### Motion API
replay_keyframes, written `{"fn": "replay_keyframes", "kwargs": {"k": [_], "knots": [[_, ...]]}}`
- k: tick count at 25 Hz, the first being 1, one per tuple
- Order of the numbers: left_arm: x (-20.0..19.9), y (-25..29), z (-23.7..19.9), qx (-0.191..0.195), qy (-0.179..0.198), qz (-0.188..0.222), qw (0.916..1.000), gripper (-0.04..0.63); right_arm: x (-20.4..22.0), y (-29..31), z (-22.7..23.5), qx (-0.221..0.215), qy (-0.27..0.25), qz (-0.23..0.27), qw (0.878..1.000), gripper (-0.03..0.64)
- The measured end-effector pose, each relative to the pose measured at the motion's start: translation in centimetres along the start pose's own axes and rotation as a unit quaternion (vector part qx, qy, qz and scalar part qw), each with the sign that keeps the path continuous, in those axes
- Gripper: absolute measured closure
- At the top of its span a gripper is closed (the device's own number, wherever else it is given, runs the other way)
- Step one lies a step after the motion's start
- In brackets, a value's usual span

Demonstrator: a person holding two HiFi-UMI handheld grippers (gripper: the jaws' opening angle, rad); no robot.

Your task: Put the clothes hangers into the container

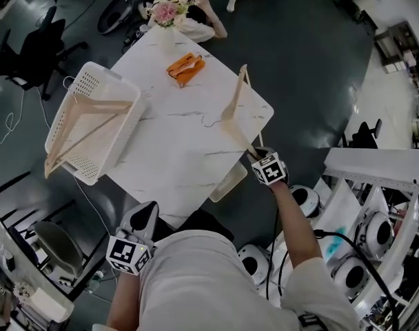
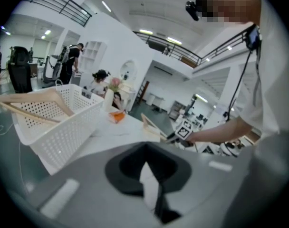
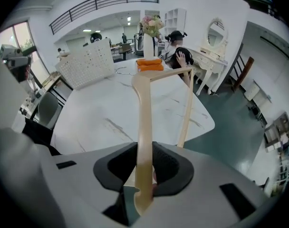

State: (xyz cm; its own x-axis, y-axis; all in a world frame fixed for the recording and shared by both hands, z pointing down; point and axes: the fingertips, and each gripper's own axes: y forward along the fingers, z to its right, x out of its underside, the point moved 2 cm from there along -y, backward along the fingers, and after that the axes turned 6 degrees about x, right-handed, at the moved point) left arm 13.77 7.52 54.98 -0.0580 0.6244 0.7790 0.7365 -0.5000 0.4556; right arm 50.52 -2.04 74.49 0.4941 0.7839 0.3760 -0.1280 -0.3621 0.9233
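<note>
1. Wooden hangers, two in all: the first hanger (image 1: 103,102) (image 2: 28,99) lies across the white perforated container (image 1: 127,143) (image 2: 63,132) at the table's left edge.
2. The second hanger (image 1: 231,105) (image 3: 143,127) is raised over the right side of the marble table (image 1: 175,150).
3. The right gripper (image 1: 254,156) (image 3: 143,175) is clamped on one end of the second hanger.
4. The left gripper (image 1: 146,216) (image 2: 151,184) is low by the person's body, jaws together and holding nothing.
5. One orange item (image 1: 185,67) (image 3: 149,64) lies on the table's far side – near one vase of flowers (image 1: 167,12).
</note>
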Motion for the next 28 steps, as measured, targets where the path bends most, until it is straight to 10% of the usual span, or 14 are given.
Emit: {"fn": "replay_keyframes", "kwargs": {"k": [28], "knots": [[-0.9,-11.3,-9.8,0.032,0.021,0.047,0.9982,0.594,-14.0,-13.9,-27.5,-0.102,0.074,0.136,0.983,0.528]]}}
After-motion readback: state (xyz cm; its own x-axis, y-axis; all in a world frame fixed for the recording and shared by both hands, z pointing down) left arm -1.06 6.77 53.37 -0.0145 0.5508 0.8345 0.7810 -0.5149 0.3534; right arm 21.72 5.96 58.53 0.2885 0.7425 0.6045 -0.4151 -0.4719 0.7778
